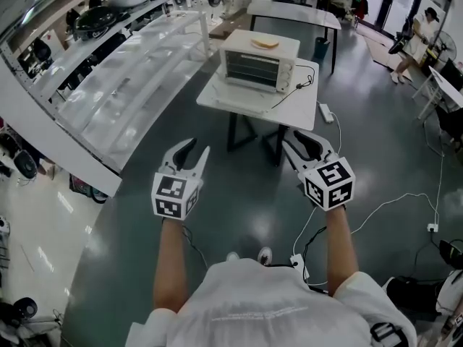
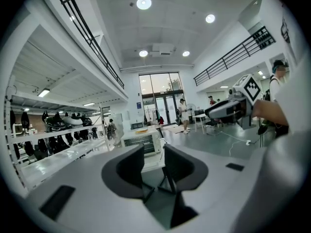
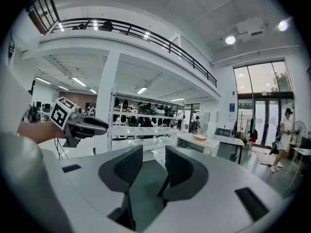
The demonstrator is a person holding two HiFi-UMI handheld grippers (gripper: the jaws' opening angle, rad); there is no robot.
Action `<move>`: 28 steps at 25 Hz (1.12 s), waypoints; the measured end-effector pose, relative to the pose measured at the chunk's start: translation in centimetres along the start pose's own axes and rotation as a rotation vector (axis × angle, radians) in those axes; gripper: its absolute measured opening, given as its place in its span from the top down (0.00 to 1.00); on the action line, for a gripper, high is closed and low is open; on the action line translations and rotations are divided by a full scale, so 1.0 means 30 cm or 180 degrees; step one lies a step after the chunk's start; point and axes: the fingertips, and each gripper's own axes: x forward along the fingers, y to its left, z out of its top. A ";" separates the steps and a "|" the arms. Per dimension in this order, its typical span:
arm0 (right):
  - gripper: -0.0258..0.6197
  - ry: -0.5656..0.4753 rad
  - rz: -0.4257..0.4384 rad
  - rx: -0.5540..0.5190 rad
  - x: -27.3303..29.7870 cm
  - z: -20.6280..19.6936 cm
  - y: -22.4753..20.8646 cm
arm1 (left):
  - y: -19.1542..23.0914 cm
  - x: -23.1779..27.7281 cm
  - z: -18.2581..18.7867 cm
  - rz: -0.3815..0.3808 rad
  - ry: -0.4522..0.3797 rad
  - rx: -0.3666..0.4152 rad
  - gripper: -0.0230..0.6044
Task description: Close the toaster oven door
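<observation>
The oven [image 1: 259, 62] stands on a white table [image 1: 217, 98], with a slice of bread [image 1: 265, 43] on top. Its door looks upright against the front. Both grippers are held out over the floor, well short of the table. The left gripper [image 1: 197, 149] has its jaws spread with nothing between them, and the oven lies ahead, slightly to its right. The right gripper [image 1: 302, 142] is also spread and empty, and the oven lies ahead, slightly to its left.

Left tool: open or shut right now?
Open. In the left gripper view the left tool shows its two dark pads standing apart, only floor between them, nothing held.
</observation>
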 end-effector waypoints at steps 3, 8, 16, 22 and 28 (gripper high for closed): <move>0.75 -0.0017 0.0004 0.0029 0.023 -0.004 0.007 | 0.024 0.005 -0.024 -0.0003 0.0034 -0.0017 0.75; 0.75 0.0017 0.0057 -0.0048 0.093 -0.006 0.045 | 0.079 0.024 -0.073 -0.0034 0.0108 0.0010 0.75; 0.75 0.0281 -0.0274 -0.0015 0.219 -0.057 0.035 | 0.185 0.067 -0.121 -0.0214 0.0125 0.0084 0.76; 0.75 0.0379 -0.0454 0.0084 0.305 -0.064 0.028 | 0.272 0.120 -0.146 -0.0344 0.0113 0.0064 0.76; 0.75 0.0352 -0.0492 0.0100 0.375 -0.043 -0.033 | 0.316 0.215 -0.138 -0.0451 0.0078 -0.0025 0.76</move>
